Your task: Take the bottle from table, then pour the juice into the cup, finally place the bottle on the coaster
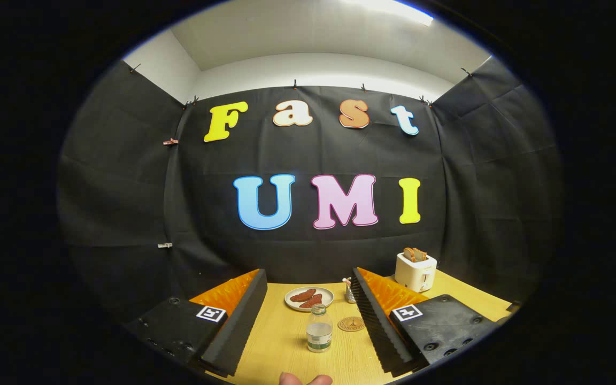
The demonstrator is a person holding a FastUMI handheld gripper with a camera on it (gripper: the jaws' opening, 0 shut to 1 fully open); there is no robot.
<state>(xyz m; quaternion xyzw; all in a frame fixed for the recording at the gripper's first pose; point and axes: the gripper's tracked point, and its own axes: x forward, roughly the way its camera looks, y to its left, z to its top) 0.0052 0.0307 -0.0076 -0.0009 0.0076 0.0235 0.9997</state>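
While the gripper (308, 321) holds its fingers wide apart and empty, the bottle (319, 328) stands upright on the table (276, 342) between them, slightly right of centre, with the coaster (351, 324) just beside its right.

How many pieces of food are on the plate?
2: both lie side by side on the plate, beyond the bottle that stands between the open hand-held gripper fingers.

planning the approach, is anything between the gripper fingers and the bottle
In the gripper view, nothing: bare wooden table separates the open gripper from the bottle, which stands upright in the gap between the fingers, the coaster just beside it.
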